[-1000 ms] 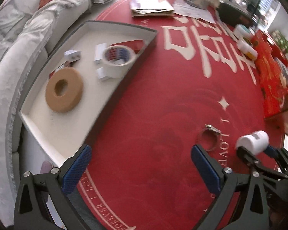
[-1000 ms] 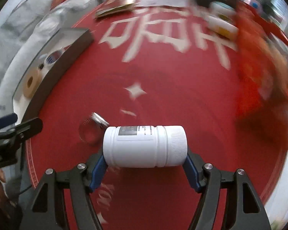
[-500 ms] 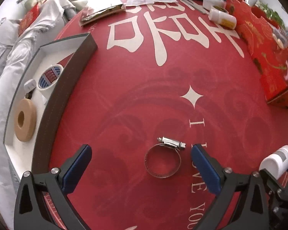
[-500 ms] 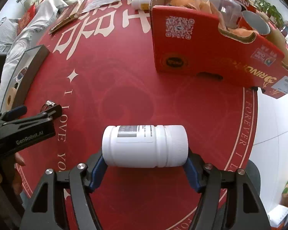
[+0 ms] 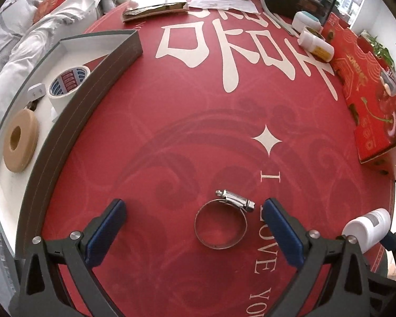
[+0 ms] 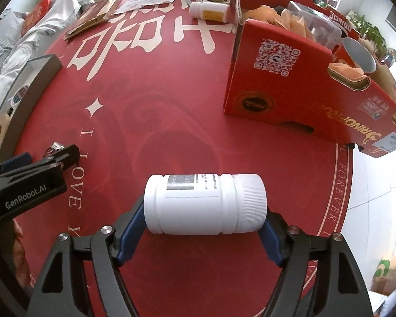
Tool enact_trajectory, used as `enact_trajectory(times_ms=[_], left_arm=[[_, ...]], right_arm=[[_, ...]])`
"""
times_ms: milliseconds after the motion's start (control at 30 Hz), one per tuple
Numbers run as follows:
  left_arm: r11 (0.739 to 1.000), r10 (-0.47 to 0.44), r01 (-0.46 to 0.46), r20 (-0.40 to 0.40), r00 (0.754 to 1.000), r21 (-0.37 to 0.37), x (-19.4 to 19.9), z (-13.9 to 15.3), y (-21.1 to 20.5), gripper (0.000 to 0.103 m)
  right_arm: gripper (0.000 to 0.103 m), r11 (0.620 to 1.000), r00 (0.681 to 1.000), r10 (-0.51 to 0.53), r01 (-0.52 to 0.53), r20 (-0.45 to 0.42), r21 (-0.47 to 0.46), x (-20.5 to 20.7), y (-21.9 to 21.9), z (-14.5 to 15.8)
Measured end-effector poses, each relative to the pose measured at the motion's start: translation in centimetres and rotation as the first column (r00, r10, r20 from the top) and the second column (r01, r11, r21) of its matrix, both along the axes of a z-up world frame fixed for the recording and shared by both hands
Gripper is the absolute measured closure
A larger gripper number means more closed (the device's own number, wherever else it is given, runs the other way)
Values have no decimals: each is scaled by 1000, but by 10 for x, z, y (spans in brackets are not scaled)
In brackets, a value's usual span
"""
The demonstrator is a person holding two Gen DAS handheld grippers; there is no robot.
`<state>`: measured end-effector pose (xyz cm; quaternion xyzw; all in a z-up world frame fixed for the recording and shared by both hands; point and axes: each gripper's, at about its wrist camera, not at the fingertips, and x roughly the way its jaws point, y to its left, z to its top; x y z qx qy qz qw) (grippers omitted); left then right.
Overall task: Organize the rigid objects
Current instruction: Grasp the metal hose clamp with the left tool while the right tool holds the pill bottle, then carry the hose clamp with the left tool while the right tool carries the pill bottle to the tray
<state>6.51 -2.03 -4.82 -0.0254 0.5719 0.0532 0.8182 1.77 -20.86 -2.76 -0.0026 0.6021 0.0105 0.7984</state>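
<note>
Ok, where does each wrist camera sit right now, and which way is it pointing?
Left wrist: behind the open left gripper, low over the red printed tablecloth, facing the metal hose clamp and the grey-walled tray; both blue-padded fingers show.
Right wrist: behind the right gripper, which clamps the white plastic bottle, facing the red cardboard box; its own fingers show.
Shared: bottle, clamp, tray; each view shows the other gripper.
</note>
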Motion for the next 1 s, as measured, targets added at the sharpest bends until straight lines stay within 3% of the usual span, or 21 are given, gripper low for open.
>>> enact_trajectory(times_ms=[300, 567, 633, 733, 800, 867, 1000], left_arm=[[1000, 3, -3, 35, 999, 1, -7, 2, -1, 0], [1000, 1, -1, 1, 1000, -2, -2, 3, 0, 1], [1000, -14, 14, -12, 1000, -6, 0, 5, -1, 6], [996, -87, 87, -7, 996, -4, -4, 12, -13, 30], [990, -140, 140, -9, 990, -2, -7, 16, -21, 63], [987, -160, 160, -25, 987, 12, -10, 17, -26, 63], [990, -133, 130, -62, 989, -52, -19, 20, -19, 63]], right_arm=[[25, 1000, 1000, 9, -9, -3, -3, 2, 0, 0], [22, 1000, 999, 15, -15, -34, -7, 7, 4, -2], [26, 1000, 999, 10, -11, -39, -8, 9, 4, -2], [32, 1000, 999, 8, -8, -46, 9, 11, 3, 1], [32, 1000, 999, -2, 3, -51, 21, 12, 1, 2], [32, 999, 999, -13, 15, -48, 30, 10, -1, 4], [32, 998, 1000, -11, 13, -27, 60, 3, -2, 16]])
